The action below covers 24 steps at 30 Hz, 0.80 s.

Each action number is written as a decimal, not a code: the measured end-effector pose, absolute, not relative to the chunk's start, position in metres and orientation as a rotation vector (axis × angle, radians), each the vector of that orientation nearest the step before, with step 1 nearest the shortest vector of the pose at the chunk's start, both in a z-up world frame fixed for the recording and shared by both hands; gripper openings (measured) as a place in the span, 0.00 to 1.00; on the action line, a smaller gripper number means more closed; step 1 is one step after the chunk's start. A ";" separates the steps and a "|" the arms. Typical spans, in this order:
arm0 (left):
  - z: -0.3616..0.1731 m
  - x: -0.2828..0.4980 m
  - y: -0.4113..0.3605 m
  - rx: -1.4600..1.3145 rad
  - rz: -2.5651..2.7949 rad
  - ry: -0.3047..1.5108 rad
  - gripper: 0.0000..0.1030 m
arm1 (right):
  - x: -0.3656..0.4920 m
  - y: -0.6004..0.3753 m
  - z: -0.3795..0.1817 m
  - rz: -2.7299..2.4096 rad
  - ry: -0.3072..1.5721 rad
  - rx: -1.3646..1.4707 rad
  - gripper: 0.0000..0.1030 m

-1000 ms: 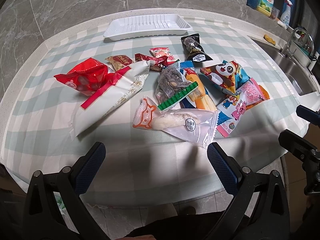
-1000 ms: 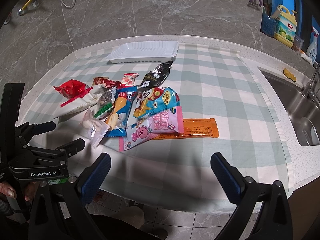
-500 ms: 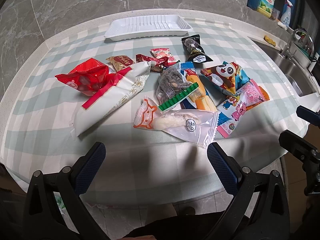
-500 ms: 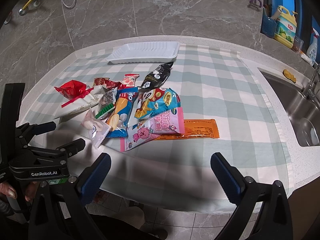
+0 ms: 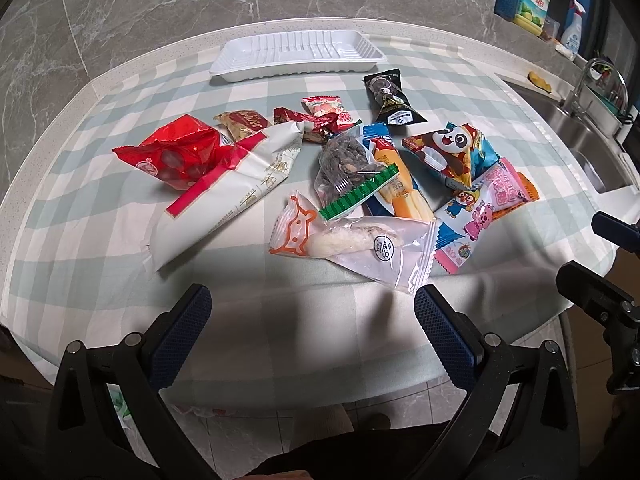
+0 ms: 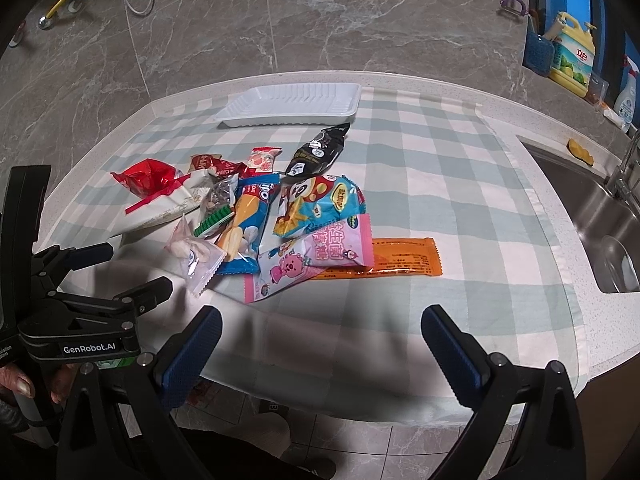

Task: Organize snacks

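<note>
Beyond both wide-spread tools (image 5: pixel 312 320) (image 6: pixel 320 336), snack packets (image 5: pixel 360 184) lie untouched.

A pile of snack packets (image 5: pixel 360 184) lies on the cloth (image 5: pixel 100 240) mid-counter. Behind it, near the wall, sits the tray (image 5: pixel 298 55). The sink (image 6: pixel 600 216) is off to the right.

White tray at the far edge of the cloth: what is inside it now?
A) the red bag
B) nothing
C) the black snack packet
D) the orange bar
B: the white tray shows only its bare ribbed floor, and every snack lies on the checked cloth.
</note>
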<state>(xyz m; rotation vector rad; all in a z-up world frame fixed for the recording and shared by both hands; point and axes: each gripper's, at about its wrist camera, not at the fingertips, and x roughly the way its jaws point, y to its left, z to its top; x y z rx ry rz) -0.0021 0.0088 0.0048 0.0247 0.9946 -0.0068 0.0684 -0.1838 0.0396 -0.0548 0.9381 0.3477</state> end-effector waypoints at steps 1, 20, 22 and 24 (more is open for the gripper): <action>0.005 -0.002 0.009 0.024 -0.007 0.994 1.00 | 0.068 -0.183 0.040 0.347 0.939 -0.055 0.99; 0.010 -0.009 0.023 0.009 0.002 0.982 1.00 | 0.068 -0.173 0.038 0.352 0.940 -0.056 0.99; 0.010 -0.010 0.024 0.008 0.003 0.981 1.00 | 0.069 -0.173 0.039 0.352 0.941 -0.055 0.99; 0.010 -0.010 0.025 0.008 0.006 0.981 1.00 | 0.069 -0.176 0.038 0.351 0.941 -0.055 0.99</action>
